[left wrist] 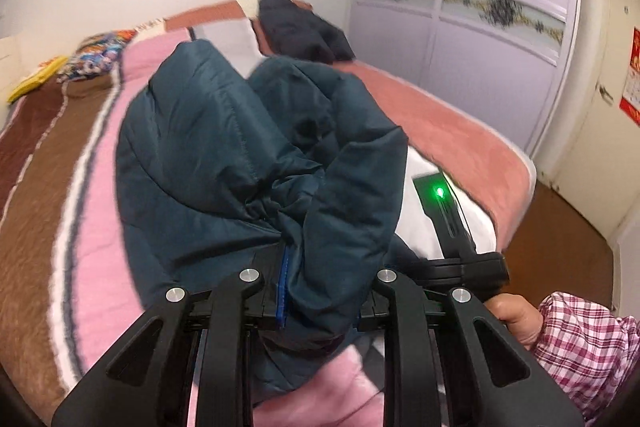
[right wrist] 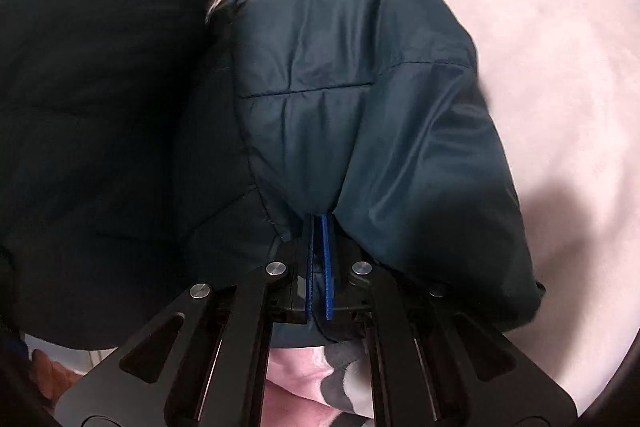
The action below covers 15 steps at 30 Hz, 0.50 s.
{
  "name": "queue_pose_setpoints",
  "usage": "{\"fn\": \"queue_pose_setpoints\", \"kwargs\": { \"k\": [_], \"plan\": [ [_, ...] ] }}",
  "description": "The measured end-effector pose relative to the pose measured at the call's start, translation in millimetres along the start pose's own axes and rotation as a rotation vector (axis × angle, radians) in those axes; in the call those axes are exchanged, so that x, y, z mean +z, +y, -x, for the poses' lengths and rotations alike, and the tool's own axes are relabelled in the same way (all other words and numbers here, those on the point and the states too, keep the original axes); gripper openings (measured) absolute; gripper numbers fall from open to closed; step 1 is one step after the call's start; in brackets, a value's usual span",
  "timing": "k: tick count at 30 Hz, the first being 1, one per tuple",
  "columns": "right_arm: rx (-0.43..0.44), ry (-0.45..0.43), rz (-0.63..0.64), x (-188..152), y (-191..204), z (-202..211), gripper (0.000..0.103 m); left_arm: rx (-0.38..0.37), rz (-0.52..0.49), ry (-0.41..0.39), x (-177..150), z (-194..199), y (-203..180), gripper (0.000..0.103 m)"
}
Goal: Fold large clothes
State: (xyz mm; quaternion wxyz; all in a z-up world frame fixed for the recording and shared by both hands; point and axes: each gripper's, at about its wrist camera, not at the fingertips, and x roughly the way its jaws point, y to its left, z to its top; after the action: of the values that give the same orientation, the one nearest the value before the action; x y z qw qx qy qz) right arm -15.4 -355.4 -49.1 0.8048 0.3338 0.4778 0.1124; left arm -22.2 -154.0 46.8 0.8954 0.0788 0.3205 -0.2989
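At the bottom centre of the left wrist view, the left gripper is clamped on a bunched edge of the dark teal padded jacket, a blue trim strip showing between its fingers. At the bottom centre of the right wrist view, the right gripper is likewise closed on the jacket's edge, where two blue trim lines are pinched. The step in hand is judged to be lifting and carrying one edge of the jacket over for a fold. The next move calls for both grips to be kept level and the held edge laid flat across the body without the padding bunching. The jacket is seen crumpled, puffy and quilted, heaped in the frame's middle on the pink striped blanket of the bed. Farther off, at upper centre, another dark garment is seen.
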Motion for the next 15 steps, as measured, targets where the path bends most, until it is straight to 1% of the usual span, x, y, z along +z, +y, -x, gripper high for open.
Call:
{"fn": "queue_pose_setpoints", "kwargs": {
  "k": [2, 4, 7, 11, 13, 15],
  "plan": [
    [0.048, 0.004, -0.017, -0.6, -7.9, 3.1, 0.006, -0.004, -0.037, 0.036, -3.3, -18.9, -12.0, 0.022],
    [0.113, 0.006, -0.062, -2.2, -19.6, 7.4, 0.005, -0.008, -0.061, 0.062, -5.8, -31.7, -22.0, 0.022],
    [0.182, 0.011, -0.114, -2.8, -38.4, 17.0, 0.004, -0.019, -0.095, 0.106, -11.0, -52.0, -34.6, 0.022],
    [0.239, 0.014, -0.154, -2.8, -57.3, 34.2, 0.005, -0.027, -0.133, 0.166, -18.5, -73.8, -43.7, 0.023],
    [0.25, 0.008, -0.171, -7.3, -67.6, 50.9, 0.007, -0.034, -0.133, 0.192, -21.1, -84.2, -45.1, 0.023],
    [0.252, -0.017, -0.182, -11.5, -73.6, 68.1, 0.008, -0.04, -0.121, 0.208, -23.3, -90.9, -43.6, 0.024]
  ]
}}
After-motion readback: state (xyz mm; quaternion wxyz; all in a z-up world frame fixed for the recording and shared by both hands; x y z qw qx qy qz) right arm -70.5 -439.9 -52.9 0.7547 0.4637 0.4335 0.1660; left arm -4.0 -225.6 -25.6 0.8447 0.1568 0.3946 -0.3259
